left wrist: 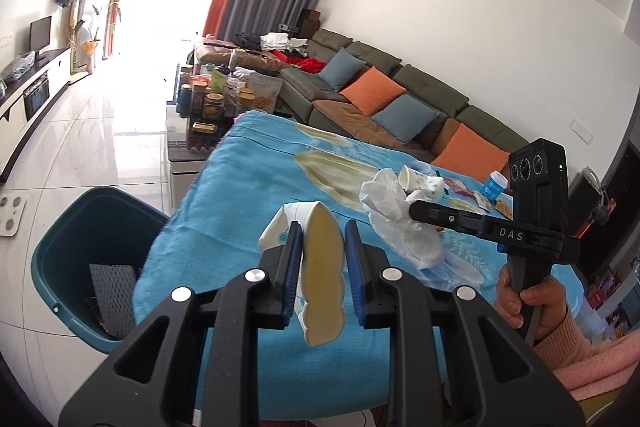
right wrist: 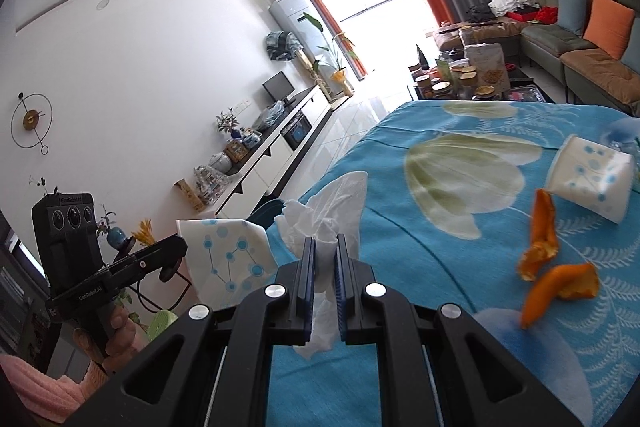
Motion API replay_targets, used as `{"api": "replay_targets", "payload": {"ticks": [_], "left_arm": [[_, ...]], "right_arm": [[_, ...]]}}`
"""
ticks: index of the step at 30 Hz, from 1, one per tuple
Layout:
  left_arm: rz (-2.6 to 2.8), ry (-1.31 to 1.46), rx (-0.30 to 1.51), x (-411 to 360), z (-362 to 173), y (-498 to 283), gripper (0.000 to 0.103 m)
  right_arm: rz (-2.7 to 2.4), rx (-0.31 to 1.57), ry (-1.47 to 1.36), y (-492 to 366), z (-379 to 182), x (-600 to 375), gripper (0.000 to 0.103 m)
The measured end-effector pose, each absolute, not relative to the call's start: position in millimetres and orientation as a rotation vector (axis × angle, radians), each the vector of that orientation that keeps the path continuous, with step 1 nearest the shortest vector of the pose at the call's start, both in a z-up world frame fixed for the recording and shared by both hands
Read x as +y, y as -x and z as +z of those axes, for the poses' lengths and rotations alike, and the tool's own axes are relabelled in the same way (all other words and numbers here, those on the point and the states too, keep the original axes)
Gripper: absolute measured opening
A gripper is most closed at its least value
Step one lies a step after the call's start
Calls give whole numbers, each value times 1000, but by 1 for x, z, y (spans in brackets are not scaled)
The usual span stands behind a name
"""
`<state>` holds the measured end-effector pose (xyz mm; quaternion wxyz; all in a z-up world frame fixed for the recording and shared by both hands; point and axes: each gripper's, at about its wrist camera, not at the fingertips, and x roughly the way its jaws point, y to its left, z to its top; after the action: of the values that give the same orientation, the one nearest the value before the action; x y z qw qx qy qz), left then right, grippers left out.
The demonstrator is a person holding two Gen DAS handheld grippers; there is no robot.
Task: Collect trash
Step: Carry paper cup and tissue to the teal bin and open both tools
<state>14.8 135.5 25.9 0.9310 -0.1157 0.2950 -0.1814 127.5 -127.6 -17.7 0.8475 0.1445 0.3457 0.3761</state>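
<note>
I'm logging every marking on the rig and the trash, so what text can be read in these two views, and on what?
"DAS": on the right gripper, along its black body.
"GenRobot.AI": on the left gripper, along its body; small, partly blurred.
Small print on top of each gripper's camera block: too small to read.
White and blue cup: label blurred.
Snack wrappers: unreadable.

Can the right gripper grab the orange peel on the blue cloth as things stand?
Probably not yet. The right gripper is shut on a crumpled white tissue, so its jaws are taken. The orange peel lies uncovered on the cloth to its right, with nothing blocking it once the tissue is dropped.
</note>
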Motion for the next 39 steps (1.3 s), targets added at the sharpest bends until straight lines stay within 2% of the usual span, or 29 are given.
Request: {"api": "replay_targets", "payload": {"ticks": [22, 39], "left_arm": [[-142, 284, 557, 219, 33, -12, 22], [-14, 324, 586, 267, 14, -25, 22]], "right_arm": [[977, 805, -213, -152, -19, -21, 8], [1040, 847, -142, -173, -20, 53, 8]]}}
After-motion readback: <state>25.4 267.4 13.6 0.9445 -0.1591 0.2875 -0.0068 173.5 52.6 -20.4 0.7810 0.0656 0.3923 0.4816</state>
